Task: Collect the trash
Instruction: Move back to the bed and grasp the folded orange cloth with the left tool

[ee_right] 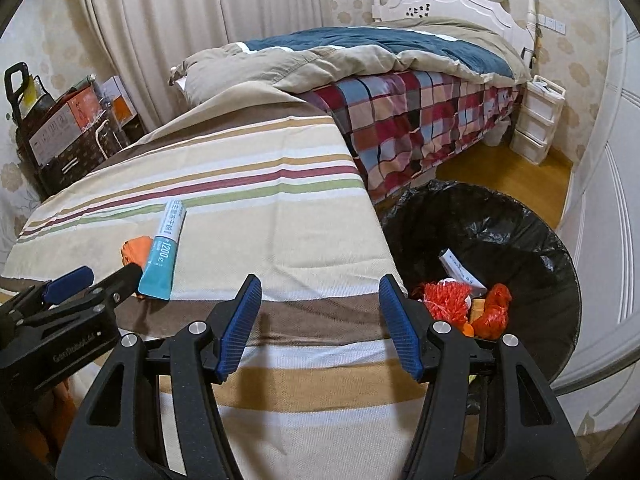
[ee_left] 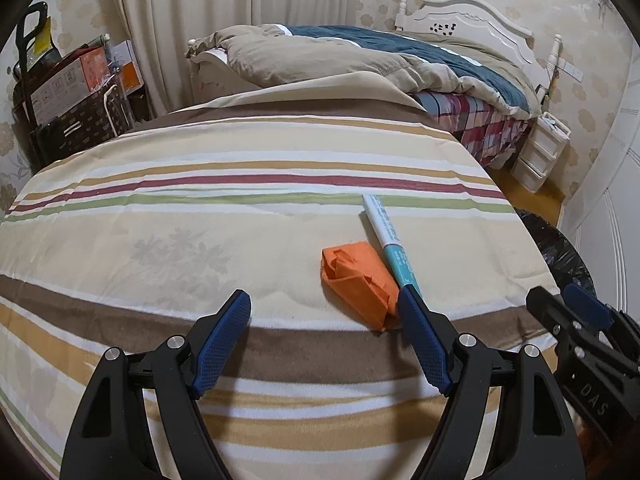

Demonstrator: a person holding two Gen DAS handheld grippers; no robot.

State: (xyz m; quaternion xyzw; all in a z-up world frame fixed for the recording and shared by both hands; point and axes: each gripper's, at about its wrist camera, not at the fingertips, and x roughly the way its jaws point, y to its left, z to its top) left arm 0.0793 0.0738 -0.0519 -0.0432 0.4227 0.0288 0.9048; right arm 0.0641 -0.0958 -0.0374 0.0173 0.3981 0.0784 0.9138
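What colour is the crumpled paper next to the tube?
Orange, clearest in the left wrist view.

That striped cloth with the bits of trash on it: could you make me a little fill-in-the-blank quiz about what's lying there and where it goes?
1. The crumpled paper on the striped cloth is coloured ____.
2. Right beside it lies a long white and ____ packet.
3. The bin off the cloth's edge is lined with a ____ bag.
4. Both the left tool and the right tool hold ____.

Missing words: orange; teal; black; nothing
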